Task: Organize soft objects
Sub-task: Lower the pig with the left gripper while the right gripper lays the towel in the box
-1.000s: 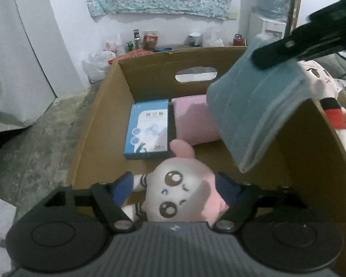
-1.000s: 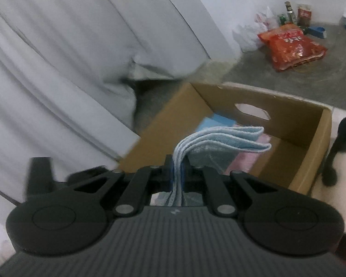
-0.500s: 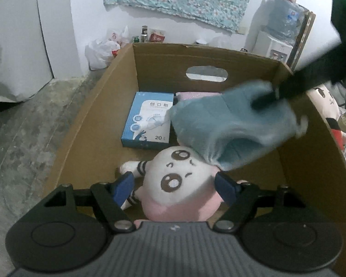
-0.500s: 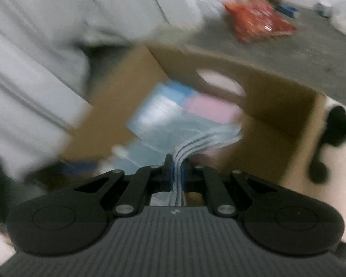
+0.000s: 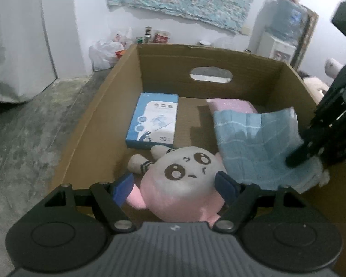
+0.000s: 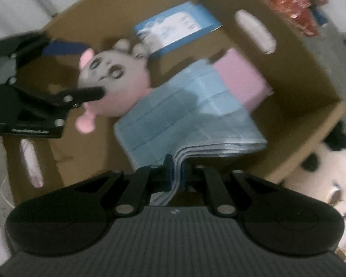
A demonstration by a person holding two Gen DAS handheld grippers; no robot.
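Note:
A cardboard box [image 5: 96, 124] holds a blue-and-white packet [image 5: 153, 120], a pink folded cloth [image 5: 230, 105] and a pink-and-white plush toy [image 5: 180, 182]. My left gripper [image 5: 174, 184] is over the box's near end with its fingers wide on either side of the plush; I cannot tell if they press it. My right gripper [image 6: 176, 173] is shut on a folded blue towel [image 6: 184, 120], which lies low in the box over the pink cloth [image 6: 240, 80] and beside the plush [image 6: 113, 83]. The towel also shows in the left wrist view [image 5: 258, 147].
A black-and-white plush [image 6: 316, 173] lies outside the box on the right. A white curtain [image 5: 13, 46], plastic bags [image 5: 106, 53] and bottles stand by the far wall. A water dispenser [image 5: 281, 37] stands at the back right. Bare concrete floor [image 5: 23, 133] lies left of the box.
My right gripper has swung the blue towel from above the box's right wall down into the box, onto the pink cloth. The plush has sunk lower in the box, its face turned upward.

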